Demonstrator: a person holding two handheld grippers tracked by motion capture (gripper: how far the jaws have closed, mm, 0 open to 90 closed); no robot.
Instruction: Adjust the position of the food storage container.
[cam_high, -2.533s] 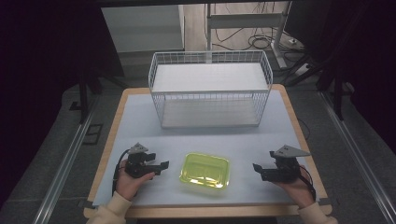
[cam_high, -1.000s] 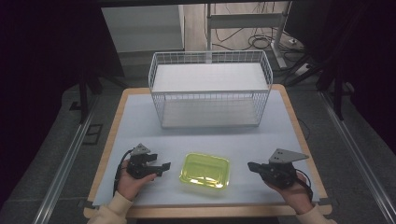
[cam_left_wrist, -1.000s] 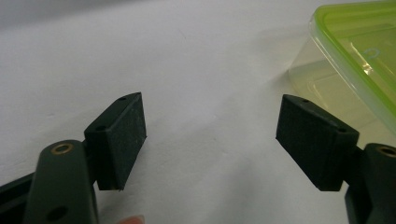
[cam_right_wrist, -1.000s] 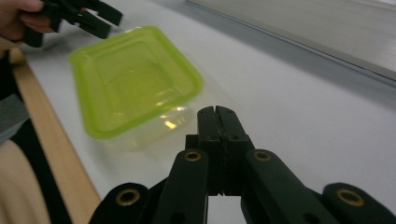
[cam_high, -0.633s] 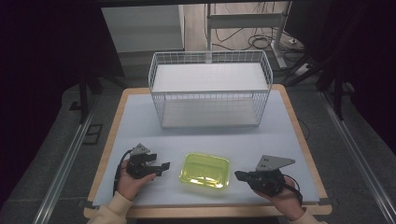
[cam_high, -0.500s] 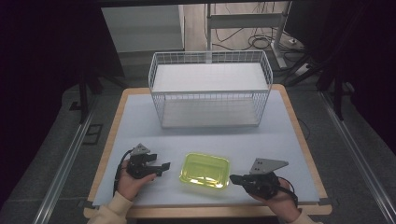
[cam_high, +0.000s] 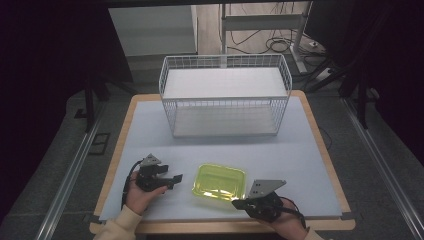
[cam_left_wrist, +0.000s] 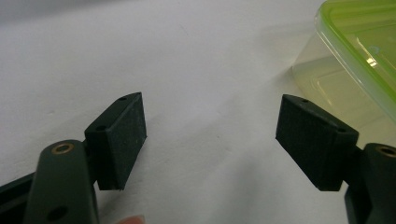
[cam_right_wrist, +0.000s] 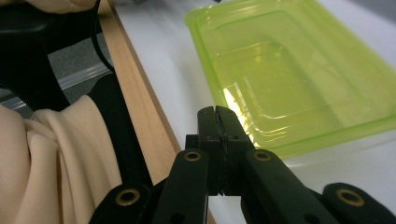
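A clear food container with a lime-green lid (cam_high: 220, 181) lies flat near the table's front edge, between my two hands. My left gripper (cam_high: 175, 180) rests on the table to its left, pointing at it, open with nothing between its pads (cam_left_wrist: 122, 135); the container's corner (cam_left_wrist: 355, 60) lies just beyond the right pad. My right gripper (cam_high: 239, 204) is shut and empty, low at the container's front right corner. In the right gripper view its joined tips (cam_right_wrist: 218, 122) sit close to the lid's rim (cam_right_wrist: 299, 88); whether they touch it I cannot tell.
A white wire basket (cam_high: 225, 95) stands at the back of the table, its open face toward me. The pale table top (cam_high: 300, 155) has a wooden edge (cam_right_wrist: 140, 116) just below my right hand. A cream sleeve (cam_right_wrist: 51, 154) of the left arm shows beyond that edge.
My right hand has slid left along the front of the table, from near the right edge to the container's front right corner. The left gripper and the container have stayed put.
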